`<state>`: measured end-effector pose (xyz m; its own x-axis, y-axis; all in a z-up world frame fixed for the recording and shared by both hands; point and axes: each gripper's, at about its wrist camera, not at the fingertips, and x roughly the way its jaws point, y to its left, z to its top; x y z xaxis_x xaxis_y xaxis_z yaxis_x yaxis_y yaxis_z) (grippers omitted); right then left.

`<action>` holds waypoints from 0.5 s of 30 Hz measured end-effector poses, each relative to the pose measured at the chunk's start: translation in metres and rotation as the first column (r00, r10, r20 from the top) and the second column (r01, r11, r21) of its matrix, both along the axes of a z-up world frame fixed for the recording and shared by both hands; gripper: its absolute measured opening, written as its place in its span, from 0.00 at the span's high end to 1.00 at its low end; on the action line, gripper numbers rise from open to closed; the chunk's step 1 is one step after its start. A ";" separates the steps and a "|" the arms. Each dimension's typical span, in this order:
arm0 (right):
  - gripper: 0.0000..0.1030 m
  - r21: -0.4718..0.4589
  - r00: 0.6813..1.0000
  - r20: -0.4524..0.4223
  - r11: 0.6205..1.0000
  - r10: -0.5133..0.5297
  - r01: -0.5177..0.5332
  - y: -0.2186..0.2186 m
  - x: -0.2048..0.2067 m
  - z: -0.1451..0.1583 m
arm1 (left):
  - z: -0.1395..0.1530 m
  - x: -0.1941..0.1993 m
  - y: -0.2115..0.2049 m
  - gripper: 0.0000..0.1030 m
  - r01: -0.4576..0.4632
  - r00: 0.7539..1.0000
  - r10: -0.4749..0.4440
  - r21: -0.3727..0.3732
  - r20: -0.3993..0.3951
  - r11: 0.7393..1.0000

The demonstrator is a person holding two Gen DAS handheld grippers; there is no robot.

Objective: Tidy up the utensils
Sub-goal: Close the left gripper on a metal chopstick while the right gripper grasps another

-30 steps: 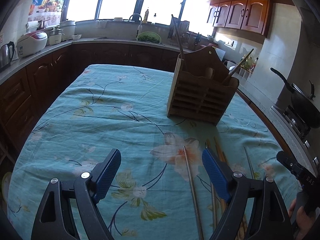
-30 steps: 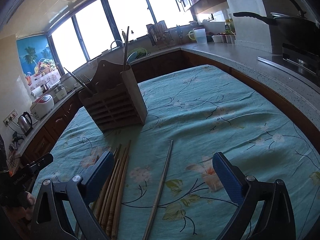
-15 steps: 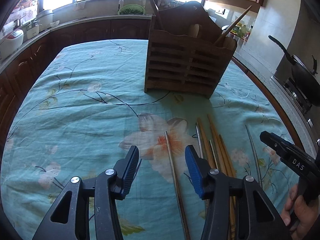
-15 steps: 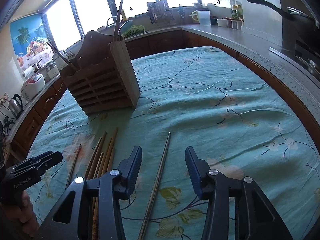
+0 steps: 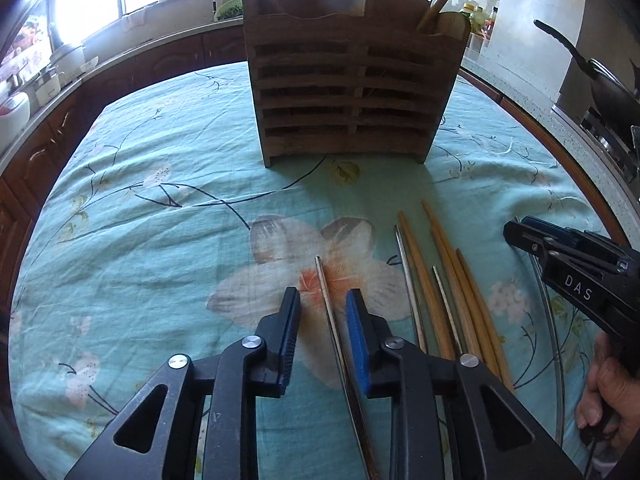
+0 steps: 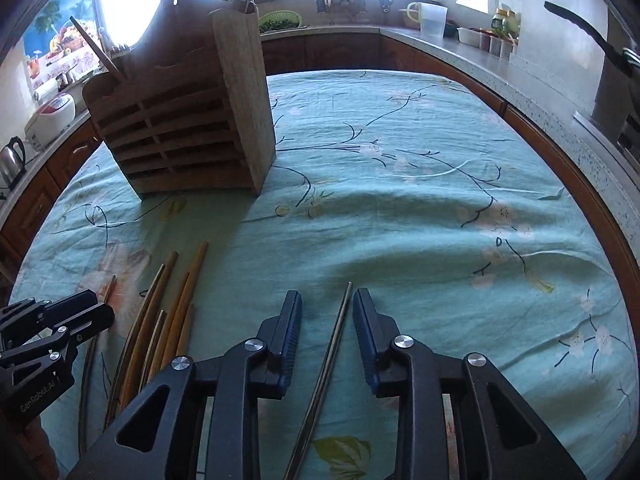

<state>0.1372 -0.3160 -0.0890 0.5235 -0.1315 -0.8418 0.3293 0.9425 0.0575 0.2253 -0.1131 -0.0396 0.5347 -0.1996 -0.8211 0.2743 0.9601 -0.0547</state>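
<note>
Chopsticks point(image 5: 440, 280) lying near rack point(image 5: 348, 92). Left hand-held gripper point(image 5: 323, 322) and right hand-held gripper point(image 6: 326, 326) each partly open around one metal stick, not squeezing. Next: pinch, lift, drop into rack.

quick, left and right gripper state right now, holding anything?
Left hand-held gripper: open, straddling a metal chopstick, not clamped.
Right hand-held gripper: open, straddling a single chopstick, not clamped.

**Kitchen surroundings**

A floral teal tablecloth point(image 6: 400, 200) covered the table. On the counter stood a kettle point(image 6: 11, 160), a rice cooker point(image 6: 52, 114) and a clear pitcher point(image 6: 432, 20). A dark pan point(image 5: 600, 84) sat on the stove.
</note>
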 end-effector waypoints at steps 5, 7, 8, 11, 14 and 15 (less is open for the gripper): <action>0.95 0.043 1.000 0.017 0.999 -0.010 0.009 -0.005 -0.003 0.002 | 0.000 0.000 0.008 0.95 0.003 1.000 -0.003 -0.041 -0.007 0.999; 0.96 0.095 0.999 0.036 0.995 -0.017 0.013 -0.009 -0.006 0.004 | 0.001 -0.001 0.016 0.97 -0.003 1.000 0.002 -0.088 -0.022 0.996; 0.96 0.106 0.999 0.045 0.994 -0.021 0.016 -0.009 -0.008 0.006 | 0.003 -0.002 0.021 0.97 -0.010 1.000 0.006 -0.109 -0.030 0.994; 0.96 0.127 0.996 0.082 0.992 -0.023 0.012 -0.007 -0.016 0.019 | 0.009 -0.005 0.035 0.97 -0.025 0.999 0.019 -0.169 -0.037 0.985; 0.96 0.145 0.993 0.115 0.989 -0.025 0.008 -0.005 -0.023 0.030 | 0.019 -0.011 0.045 0.97 -0.033 0.999 0.029 -0.202 -0.021 0.979; 0.96 0.148 0.992 0.125 0.989 -0.022 0.003 -0.003 -0.025 0.034 | 0.023 -0.013 0.048 0.97 -0.033 0.999 0.031 -0.212 -0.013 0.977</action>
